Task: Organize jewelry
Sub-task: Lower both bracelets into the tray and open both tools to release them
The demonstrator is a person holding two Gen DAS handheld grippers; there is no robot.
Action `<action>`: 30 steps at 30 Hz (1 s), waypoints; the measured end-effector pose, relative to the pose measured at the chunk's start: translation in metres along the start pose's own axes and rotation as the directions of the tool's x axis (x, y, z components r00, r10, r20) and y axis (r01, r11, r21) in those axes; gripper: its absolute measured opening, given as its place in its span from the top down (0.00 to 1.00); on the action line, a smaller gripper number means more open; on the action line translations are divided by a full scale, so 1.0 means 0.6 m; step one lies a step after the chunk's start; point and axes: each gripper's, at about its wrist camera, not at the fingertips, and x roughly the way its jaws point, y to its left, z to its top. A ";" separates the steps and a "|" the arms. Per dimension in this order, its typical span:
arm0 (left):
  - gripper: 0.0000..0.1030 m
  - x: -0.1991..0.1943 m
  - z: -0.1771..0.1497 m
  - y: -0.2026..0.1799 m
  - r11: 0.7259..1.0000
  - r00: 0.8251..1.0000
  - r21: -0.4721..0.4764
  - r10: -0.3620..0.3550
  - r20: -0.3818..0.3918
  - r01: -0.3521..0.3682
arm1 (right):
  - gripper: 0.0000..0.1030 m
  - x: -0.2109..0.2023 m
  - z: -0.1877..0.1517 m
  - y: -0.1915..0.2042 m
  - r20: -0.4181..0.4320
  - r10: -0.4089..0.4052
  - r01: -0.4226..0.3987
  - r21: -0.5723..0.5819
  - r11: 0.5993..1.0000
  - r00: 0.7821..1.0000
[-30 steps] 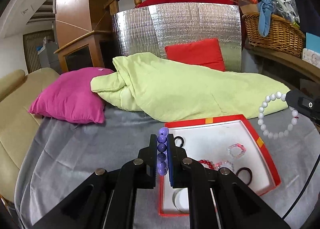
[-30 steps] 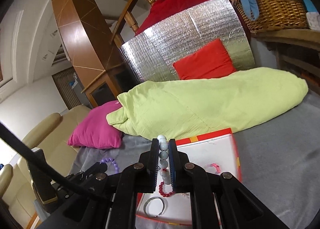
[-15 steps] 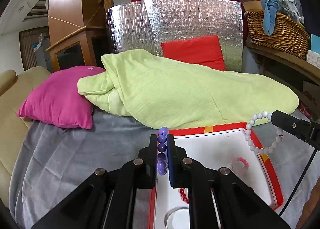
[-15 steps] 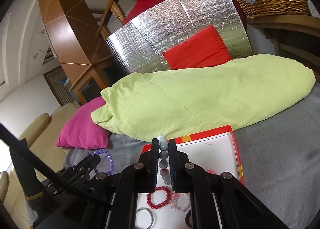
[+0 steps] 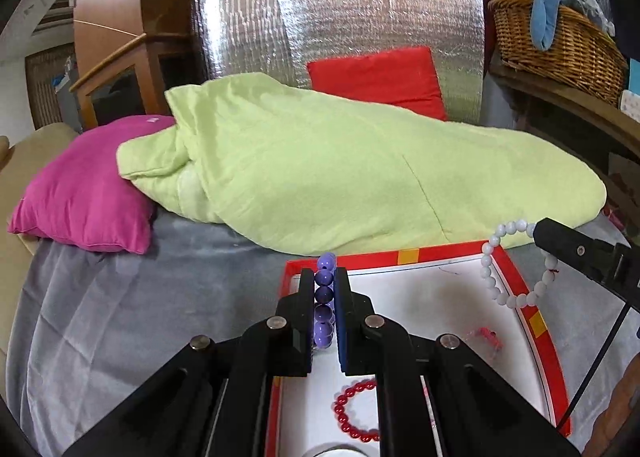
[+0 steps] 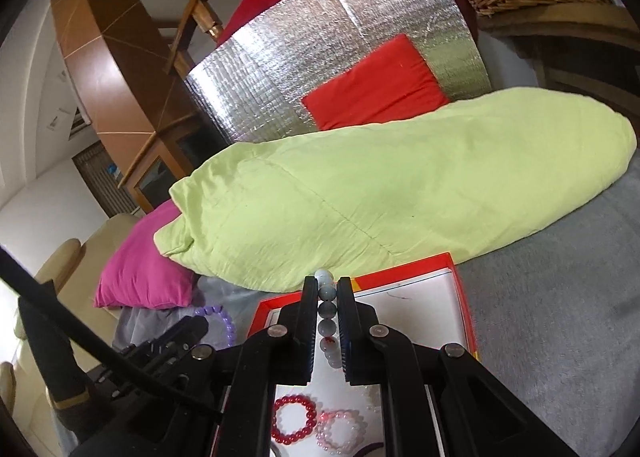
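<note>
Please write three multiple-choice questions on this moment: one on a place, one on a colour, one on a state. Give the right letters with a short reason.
1. Where does the red bead bracelet lie?
A. inside the red-rimmed box
B. on the green quilt
C. in the wicker basket

2. What colour are the beads held by the left gripper?
A. white
B. purple
C. red

3. In what state is the right gripper?
A. open and empty
B. shut on the pale bead bracelet
C. shut on a pillow

Answers: 1 A, it rests on the box's white floor. 2 B, the purple bead bracelet sits between its fingers. 3 B, the beads are pinched between its fingers.
</note>
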 end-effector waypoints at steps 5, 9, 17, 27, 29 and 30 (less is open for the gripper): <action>0.90 0.023 0.002 -0.015 1.000 1.000 0.024 -0.017 -0.015 0.017 | 0.90 0.021 0.000 -0.013 -0.012 -0.013 0.014 0.018 1.000 1.000; 0.90 0.044 -0.001 -0.021 0.999 0.999 0.038 -0.022 -0.036 0.024 | 0.90 0.038 -0.003 -0.022 -0.024 -0.020 0.021 0.030 0.999 1.000; 0.90 0.079 -0.008 -0.027 0.998 0.997 0.050 -0.025 -0.075 0.029 | 0.90 0.073 -0.013 -0.045 -0.053 -0.029 0.033 0.067 0.997 0.998; 0.90 0.109 -0.020 -0.043 0.997 0.992 0.060 -0.036 -0.118 0.043 | 0.90 0.096 -0.025 -0.062 -0.084 -0.019 0.027 0.096 0.995 0.996; 0.90 0.114 -0.022 -0.046 0.997 0.991 0.059 -0.040 -0.125 0.048 | 0.90 0.099 -0.028 -0.065 -0.091 -0.016 0.026 0.101 0.995 0.996; 0.90 0.117 -0.024 -0.047 0.997 0.991 0.057 -0.043 -0.130 0.051 | 0.90 0.102 -0.030 -0.066 -0.096 -0.015 0.025 0.104 0.994 0.995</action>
